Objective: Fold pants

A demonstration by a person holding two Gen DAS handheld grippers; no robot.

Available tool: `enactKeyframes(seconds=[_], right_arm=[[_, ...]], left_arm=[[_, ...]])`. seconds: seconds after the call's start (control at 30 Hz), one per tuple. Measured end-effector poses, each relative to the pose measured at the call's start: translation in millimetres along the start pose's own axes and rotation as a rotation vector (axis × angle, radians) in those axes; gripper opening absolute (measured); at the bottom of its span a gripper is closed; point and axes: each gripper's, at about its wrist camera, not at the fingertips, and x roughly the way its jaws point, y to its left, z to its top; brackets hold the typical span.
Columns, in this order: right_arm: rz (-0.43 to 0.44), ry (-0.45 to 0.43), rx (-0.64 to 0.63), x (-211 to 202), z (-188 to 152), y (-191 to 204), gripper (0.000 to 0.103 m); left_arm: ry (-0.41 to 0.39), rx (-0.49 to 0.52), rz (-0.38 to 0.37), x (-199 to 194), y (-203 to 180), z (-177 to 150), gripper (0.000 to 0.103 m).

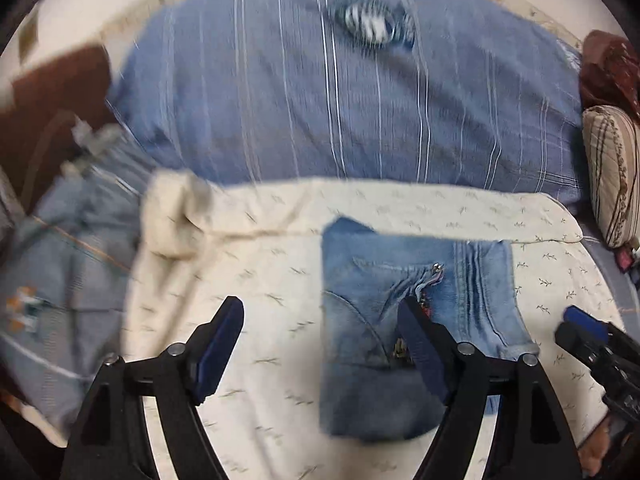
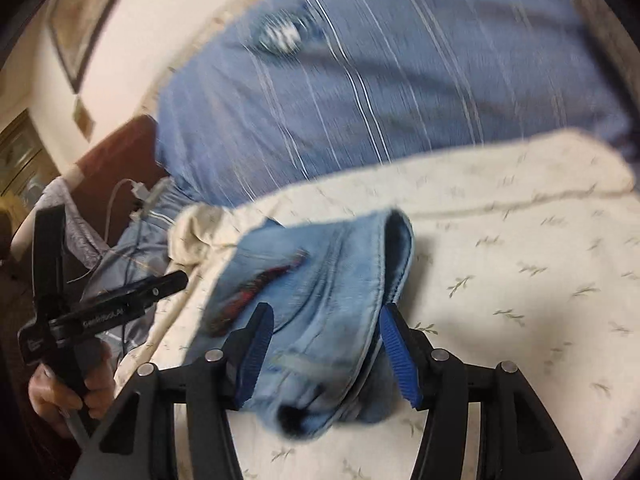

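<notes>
Motion blur is smearing both views, and the far bedding is hard to read. The folded pants (image 1: 404, 320) are lying on a cream sheet (image 1: 248, 280). The left tongs (image 1: 324, 320) are standing wide open, gripping nothing, the pants under their right finger. The right tongs (image 2: 326, 332) are gaping too, pads apart, with the pants between them. Beyond both, a blue striped cover (image 1: 340, 100) is spreading out.
</notes>
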Motion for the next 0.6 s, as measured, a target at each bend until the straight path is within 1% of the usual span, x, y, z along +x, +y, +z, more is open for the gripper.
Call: enactKeyframes(seconds=[0.1,0.17,0.23,0.27,0.33,0.37,0.43,0.5,0.6], right_arm=[[-0.007,-0.040,-0.066,-29,-5,24,0.061],[-0.017,-0.070,-0.125,-51,-9,41,0.062],[-0.016,-0.097,-0.150,-69,-12,53,0.064],[-0.017,-0.116,-0.157,-80,-13,60,0.065],[-0.030,-0.140,-0.166,-95,-16,68,0.067],[-0.040,-0.149,-0.170,-101,-18,72,0.067],[-0.056,-0.168,-0.176,-112,-21,79,0.067],[-0.081,-0.177,-0.184,-120,-24,86,0.067],[-0.112,-0.185,-0.193,-125,-28,92,0.068]], left_arm=[[-0.078,0.014,0.037,-41,-4,-4,0.087],[-0.114,0.014,0.053,-60,-5,-6,0.089],[-0.131,0.017,0.061,-77,-10,-8,0.089],[-0.137,0.019,0.076,-86,-11,-10,0.090],[-0.161,0.030,0.117,-101,-14,-14,0.098],[-0.183,0.033,0.134,-110,-14,-19,0.099],[-0.207,0.037,0.124,-124,-14,-25,0.099],[-0.212,0.035,0.114,-134,-14,-29,0.099],[-0.210,0.042,0.122,-143,-14,-33,0.099]])
